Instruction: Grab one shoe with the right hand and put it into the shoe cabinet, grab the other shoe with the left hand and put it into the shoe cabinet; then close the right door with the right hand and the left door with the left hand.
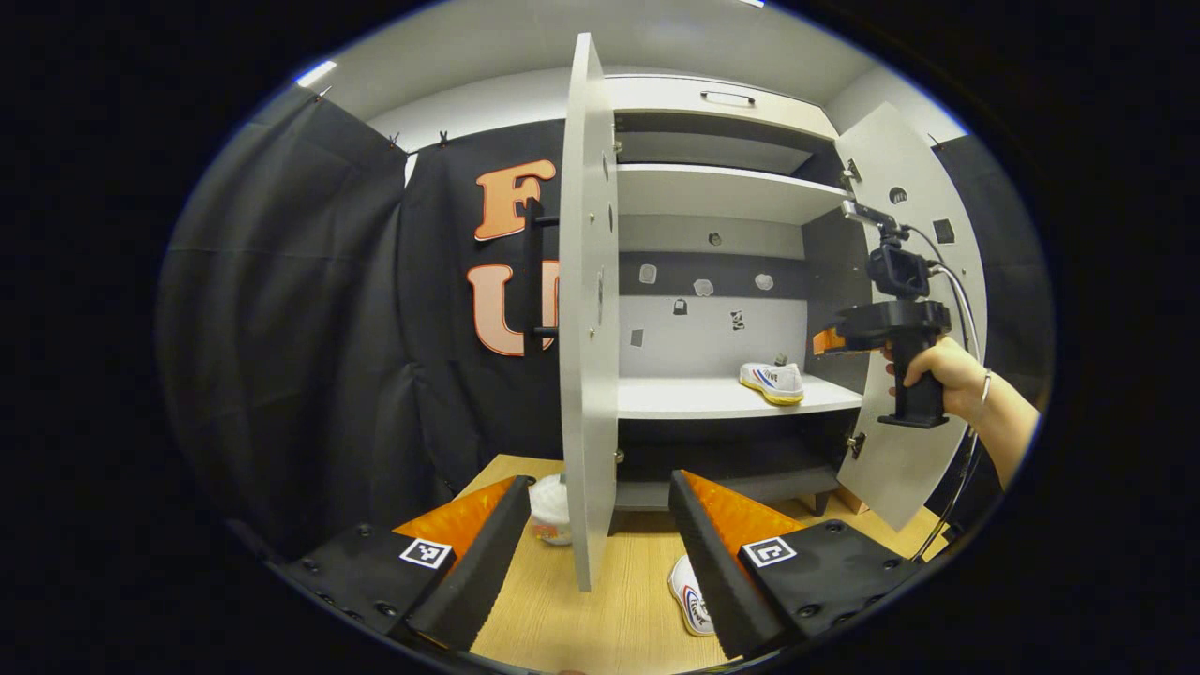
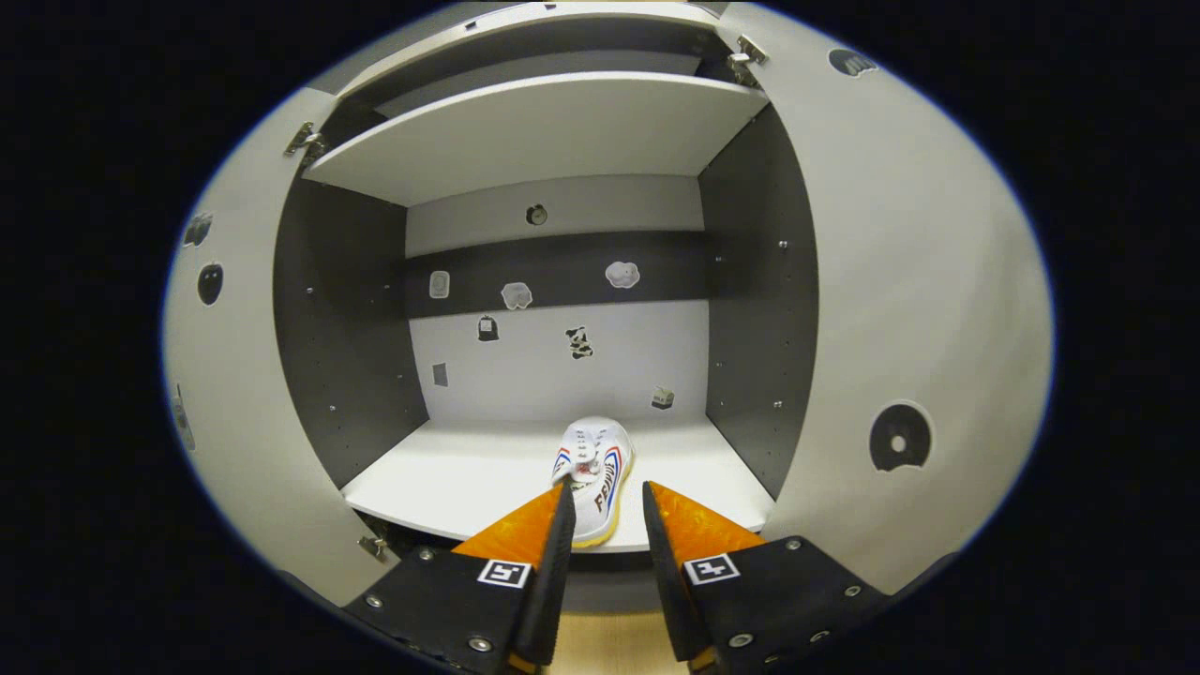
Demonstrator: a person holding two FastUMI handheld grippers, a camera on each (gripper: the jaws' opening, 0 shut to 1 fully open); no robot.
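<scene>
shoe (image 2: 592,473) | side lettering, partly legible | no other readable text

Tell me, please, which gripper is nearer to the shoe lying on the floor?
Left. The left gripper hovers just above the floor shoe, jaws open. The right gripper is up at the cabinet shelf, by the other shoe.

A recording booth, not a home: black cloth walls (image 1: 309,309) clipped up behind a grey two-door shoe cabinet (image 1: 722,192) on a pale wooden floor (image 1: 600,609).

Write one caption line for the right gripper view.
Open hand-held gripper facing a white shoe on the cabinet shelf.
</scene>
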